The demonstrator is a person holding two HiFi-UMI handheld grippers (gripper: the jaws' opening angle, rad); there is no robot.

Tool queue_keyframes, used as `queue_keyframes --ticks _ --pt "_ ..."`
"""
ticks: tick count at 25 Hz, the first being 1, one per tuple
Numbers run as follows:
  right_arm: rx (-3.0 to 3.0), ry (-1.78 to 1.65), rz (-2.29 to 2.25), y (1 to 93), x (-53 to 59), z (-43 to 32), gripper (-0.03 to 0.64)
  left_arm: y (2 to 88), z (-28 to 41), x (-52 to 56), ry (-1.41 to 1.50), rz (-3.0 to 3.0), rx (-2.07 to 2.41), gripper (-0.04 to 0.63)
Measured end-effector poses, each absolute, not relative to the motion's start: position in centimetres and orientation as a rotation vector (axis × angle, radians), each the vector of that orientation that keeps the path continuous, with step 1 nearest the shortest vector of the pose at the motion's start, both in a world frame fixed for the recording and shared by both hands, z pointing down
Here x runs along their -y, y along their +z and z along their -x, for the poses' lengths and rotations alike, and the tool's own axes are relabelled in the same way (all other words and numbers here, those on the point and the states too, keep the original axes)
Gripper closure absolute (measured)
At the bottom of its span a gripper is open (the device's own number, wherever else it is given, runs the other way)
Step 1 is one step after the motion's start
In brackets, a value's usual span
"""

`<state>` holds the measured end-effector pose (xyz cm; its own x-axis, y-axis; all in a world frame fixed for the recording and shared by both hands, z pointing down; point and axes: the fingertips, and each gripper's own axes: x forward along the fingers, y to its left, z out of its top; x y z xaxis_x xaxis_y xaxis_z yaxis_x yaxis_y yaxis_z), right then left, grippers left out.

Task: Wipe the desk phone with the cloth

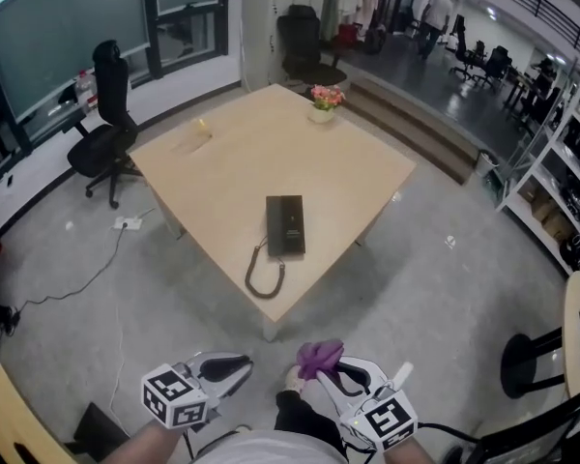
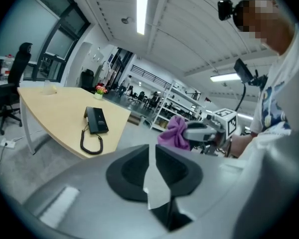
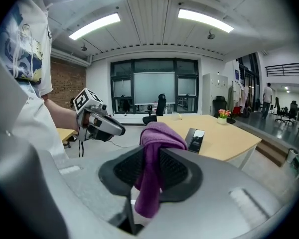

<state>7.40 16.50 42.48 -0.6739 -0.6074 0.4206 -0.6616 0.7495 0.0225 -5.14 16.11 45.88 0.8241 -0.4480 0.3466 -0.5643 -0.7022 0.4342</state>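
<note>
An open office with a grey floor holds one pale wooden desk, whose near corner points toward the person. The desk phone lies flat near that corner. Its long axis runs about twelve to six in the head view, and its coiled cord loops off at seven o'clock, by the desk's edge.

The purple cloth is well short of the desk, over the floor. The right tongs are clamped on it, with a fold bunched above the jaws and a tail hanging below. From there the phone lies just left of twelve o'clock.

The left tongs hang beside them at nine o'clock, jaws a slim crack apart and empty. Neither hand looks clearly nearer, but the cloth-bearing right one probably needs to travel straight ahead. A flower pot sits at the desk's far corner.
</note>
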Motion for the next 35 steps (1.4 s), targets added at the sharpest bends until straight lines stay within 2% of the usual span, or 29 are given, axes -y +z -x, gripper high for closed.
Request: queue_keyframes --ticks 5,11,24,30,33,35 --pt "2.581 0.14 -0.91 41.4 -9.1 -9.6 0.528 46.1 3.7 -8.7 0.301 -2.434 0.811 0.537" --pt "2.568 0.176 -0.881 42.4 -3.5 -12.1 0.528 47.8 3.8 -1.8 0.306 -2.319 0.876 0.485" --pt "2.467 0.322 -1.033 43.0 3.5 -10.5 0.528 59.0 5.7 14.3 0.286 -2.053 0.705 0.359" --pt "2.356 0.368 -1.149 42.4 5.1 -8.8 0.528 61.9 3.9 19.2 0.216 -1.98 0.539 0.308" --pt "2.298 0.405 -1.223 42.4 4.9 -8.2 0.528 62.4 2.1 19.4 0.176 -1.947 0.414 0.305" --pt "2.271 0.43 -1.249 42.7 4.9 -8.0 0.528 62.1 1.0 19.8 0.128 -1.911 0.335 0.333"
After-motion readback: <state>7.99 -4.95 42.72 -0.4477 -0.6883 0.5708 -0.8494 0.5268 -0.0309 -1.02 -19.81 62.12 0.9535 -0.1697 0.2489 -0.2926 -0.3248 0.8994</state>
